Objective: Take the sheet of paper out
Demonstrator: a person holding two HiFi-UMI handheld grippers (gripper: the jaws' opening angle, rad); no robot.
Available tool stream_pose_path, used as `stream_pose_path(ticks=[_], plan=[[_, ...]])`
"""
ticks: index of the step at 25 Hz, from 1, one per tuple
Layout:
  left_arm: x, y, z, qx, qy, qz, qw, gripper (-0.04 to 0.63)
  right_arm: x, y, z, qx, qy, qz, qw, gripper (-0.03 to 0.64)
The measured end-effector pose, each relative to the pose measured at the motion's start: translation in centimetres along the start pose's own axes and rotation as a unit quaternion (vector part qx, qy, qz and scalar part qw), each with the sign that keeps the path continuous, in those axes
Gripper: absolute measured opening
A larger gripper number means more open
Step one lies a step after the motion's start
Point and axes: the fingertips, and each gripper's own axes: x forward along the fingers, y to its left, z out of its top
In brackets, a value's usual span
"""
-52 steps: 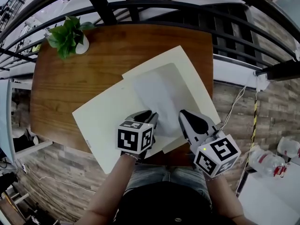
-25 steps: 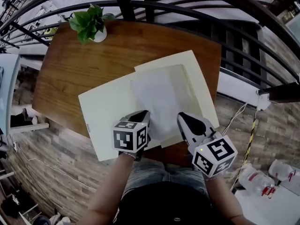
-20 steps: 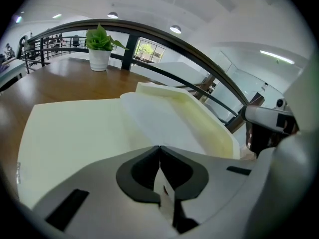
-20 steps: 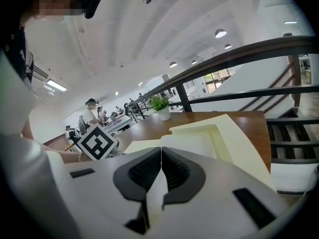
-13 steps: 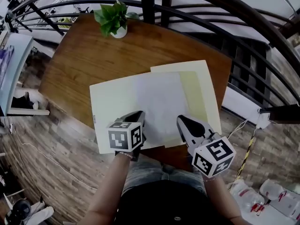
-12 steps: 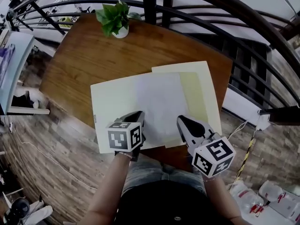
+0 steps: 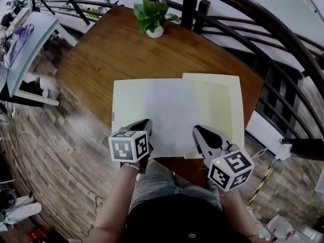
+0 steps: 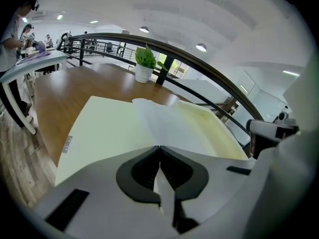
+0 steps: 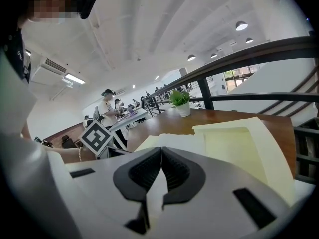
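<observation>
An open cream folder (image 7: 129, 103) lies flat on the wooden table (image 7: 106, 49). A white sheet of paper (image 7: 169, 113) lies across its fold, partly over the right-hand flap (image 7: 220, 110). My left gripper (image 7: 145, 124) is shut on the sheet's near edge; the left gripper view shows the sheet (image 8: 164, 121) running out from the closed jaws of that gripper (image 8: 159, 147). My right gripper (image 7: 198, 131) is shut at the sheet's near right corner. In the right gripper view a white strip sits between the closed jaws of that gripper (image 9: 161, 148), and the sheet (image 9: 179, 141) lies just beyond.
A potted plant (image 7: 154, 16) stands at the table's far edge. A dark metal railing (image 7: 283, 39) curves round the far and right sides. Another table (image 7: 25, 39) stands at the left. A person (image 9: 107, 108) stands in the background.
The sheet has slid left off the folder's right flap and now lies over the fold. The head view has swung, so the table looks turned. Both grippers stay at the near edge.
</observation>
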Motion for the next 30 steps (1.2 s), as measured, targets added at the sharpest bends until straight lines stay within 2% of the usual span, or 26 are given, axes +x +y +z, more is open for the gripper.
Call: stream_pose_path(ticks=[13, 20, 24, 30], plan=[[-6.0, 3.7, -1.7, -0.07, -0.065, 0.053, 0.994, 0.02, 1.7, 4.7, 0.2, -0.036, 0.011, 0.072, 0.997, 0.028], [-9.1, 4.6, -1.3, -0.088, -0.106, 0.071, 0.988, 0.02, 2.0, 6.2, 0.5, -0.058, 0.01, 0.093, 0.994, 0.028], [-10.4, 4.4, -0.8, -0.091, -0.13, 0.073, 0.9846, 0.02, 1.8, 6.6, 1.1, -0.072, 0.003, 0.098, 0.993, 0.028], [-12.8, 3.3, 0.7, -0.096, -0.179, 0.058, 0.9774, 0.02, 1.2, 7.1, 3.1, -0.084, -0.02, 0.105, 0.991, 0.028]])
